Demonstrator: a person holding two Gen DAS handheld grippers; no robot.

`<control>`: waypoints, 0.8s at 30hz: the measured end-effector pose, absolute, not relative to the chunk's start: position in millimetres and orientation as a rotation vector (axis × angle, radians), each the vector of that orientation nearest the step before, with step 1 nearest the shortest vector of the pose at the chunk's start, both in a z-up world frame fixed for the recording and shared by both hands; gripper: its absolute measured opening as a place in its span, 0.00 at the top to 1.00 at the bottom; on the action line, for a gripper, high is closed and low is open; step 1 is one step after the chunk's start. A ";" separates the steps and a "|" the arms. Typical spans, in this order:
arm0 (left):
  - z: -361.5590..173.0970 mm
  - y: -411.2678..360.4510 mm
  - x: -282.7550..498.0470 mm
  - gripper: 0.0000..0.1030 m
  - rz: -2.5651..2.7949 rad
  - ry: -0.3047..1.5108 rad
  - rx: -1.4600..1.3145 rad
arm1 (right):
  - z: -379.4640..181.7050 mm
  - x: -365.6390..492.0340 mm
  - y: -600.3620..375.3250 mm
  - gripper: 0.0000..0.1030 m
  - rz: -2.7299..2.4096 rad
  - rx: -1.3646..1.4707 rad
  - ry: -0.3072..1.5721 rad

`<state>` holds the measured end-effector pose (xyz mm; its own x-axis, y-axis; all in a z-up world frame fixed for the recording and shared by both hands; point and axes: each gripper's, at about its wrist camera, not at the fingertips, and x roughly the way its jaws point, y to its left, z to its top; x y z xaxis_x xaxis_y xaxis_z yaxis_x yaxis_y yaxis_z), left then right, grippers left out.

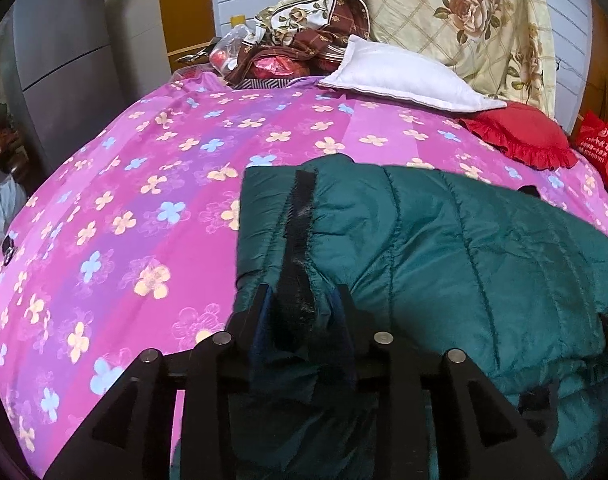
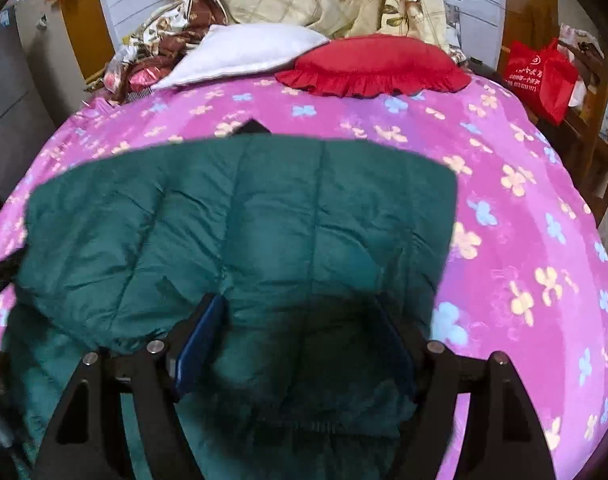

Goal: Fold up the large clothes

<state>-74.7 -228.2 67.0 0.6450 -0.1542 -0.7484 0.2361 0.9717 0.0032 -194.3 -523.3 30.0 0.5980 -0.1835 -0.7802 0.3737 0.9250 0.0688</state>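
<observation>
1. Where the green padded jacket (image 1: 444, 248) lies folded on the pink flowered bed sheet (image 1: 144, 184), it fills the lower right of the left wrist view and the centre of the right wrist view.
2. The left tool (image 1: 302, 308) sits at the lower centre, its jaws narrowly apart around the jacket's black fastening strip (image 1: 300, 240); whether the pads still press on it cannot be told.
3. The right tool (image 2: 304, 320) is spread wide over the jacket, pinching nothing.
4. A white pillow (image 1: 404, 76) and a red frilled cushion (image 2: 372, 64) lie at the upper edge of the bed.
</observation>
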 end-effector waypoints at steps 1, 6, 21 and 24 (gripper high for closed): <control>70.6 -223.7 -75.7 0.87 -0.231 0.845 0.091 | 30.6 -193.1 -522.5 0.22 -0.332 0.225 0.866; 87.1 -207.2 -84.4 0.86 -0.246 0.832 0.055 | 47.3 -206.1 -518.1 0.21 -0.335 0.238 0.852; 105.3 -194.4 -118.9 0.86 -0.284 0.811 0.057 | 71.4 -249.3 -494.7 0.21 -0.295 0.262 0.831; 109.3 -190.6 -127.6 0.86 -0.286 0.800 0.075 | 74.2 -250.8 -484.9 0.21 -0.271 0.291 0.847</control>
